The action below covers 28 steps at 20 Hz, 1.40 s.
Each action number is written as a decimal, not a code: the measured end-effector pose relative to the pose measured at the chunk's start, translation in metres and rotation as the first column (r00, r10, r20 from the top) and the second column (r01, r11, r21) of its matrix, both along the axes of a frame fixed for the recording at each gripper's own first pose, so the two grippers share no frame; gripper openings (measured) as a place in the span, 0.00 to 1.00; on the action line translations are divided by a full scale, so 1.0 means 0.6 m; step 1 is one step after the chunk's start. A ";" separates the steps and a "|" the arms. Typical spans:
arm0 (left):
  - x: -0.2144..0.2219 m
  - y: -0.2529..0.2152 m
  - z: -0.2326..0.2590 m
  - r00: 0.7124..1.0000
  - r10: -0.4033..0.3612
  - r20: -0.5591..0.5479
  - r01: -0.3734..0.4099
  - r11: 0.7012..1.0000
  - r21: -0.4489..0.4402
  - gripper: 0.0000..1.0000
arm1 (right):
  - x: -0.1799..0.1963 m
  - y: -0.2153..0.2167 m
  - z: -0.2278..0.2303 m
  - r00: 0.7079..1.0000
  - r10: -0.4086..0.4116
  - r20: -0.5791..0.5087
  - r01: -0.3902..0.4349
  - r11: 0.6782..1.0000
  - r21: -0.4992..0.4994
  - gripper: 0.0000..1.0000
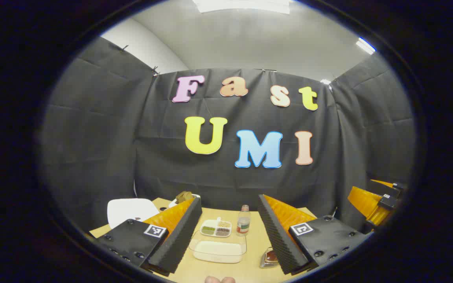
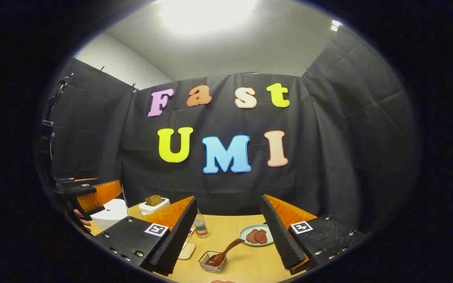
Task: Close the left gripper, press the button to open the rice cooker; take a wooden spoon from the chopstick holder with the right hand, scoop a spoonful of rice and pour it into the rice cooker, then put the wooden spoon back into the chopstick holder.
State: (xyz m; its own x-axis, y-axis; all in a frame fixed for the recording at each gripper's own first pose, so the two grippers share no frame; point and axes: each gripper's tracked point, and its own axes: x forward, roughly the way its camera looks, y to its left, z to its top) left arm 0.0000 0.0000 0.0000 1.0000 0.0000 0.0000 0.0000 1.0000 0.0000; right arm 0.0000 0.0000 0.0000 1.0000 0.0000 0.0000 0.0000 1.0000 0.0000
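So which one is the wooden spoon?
Find the light wooden table. Near its front edge sits a small wire basket. The brown wooden spoon leans out of it, the only long-handled thing, left of the green plate of meat.

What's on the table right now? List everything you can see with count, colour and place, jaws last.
rice cooker: 1, white, far left of the table, lid down
toaster: 1, white with brown toast in it, back left
bottle: 1, clear with a red cap, mid table
divided dish: 1, white, green and brown fillings, beside the bottle
rice tray: 1, clear, white rice inside, in front of the divided dish
wire holder: 1, metal, near front edge
wooden spoon: 1, brown, resting in the wire holder, handle tilted right
plate: 1, pale green, reddish-brown pieces on it, right of the holder
table: 1, light wood
left gripper: jaws open, above the rice tray
right gripper: jaws open, above the spoon
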 end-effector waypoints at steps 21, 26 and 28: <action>0.078 0.116 0.044 0.995 -0.092 0.042 0.091 0.995 0.028 0.99 | 0.076 0.056 0.007 0.990 -0.132 -0.054 0.135 0.989 0.052 0.97; 0.089 0.156 0.042 0.998 -0.056 0.040 0.055 0.998 0.035 0.99 | 0.071 0.073 0.002 0.991 -0.117 -0.061 0.120 0.992 0.047 0.97; 0.093 0.185 0.037 0.999 -0.035 0.029 0.034 0.999 0.027 0.99 | 0.069 0.080 -0.001 0.992 -0.112 -0.064 0.115 0.992 0.057 0.97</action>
State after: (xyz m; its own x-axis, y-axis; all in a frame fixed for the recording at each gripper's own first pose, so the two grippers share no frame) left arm 0.0559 0.1110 0.0222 0.9990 -0.0353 0.0285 0.0345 0.9990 0.0274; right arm 0.0414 0.0479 -0.0005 0.9917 -0.1118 -0.0635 0.1155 0.9917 0.0571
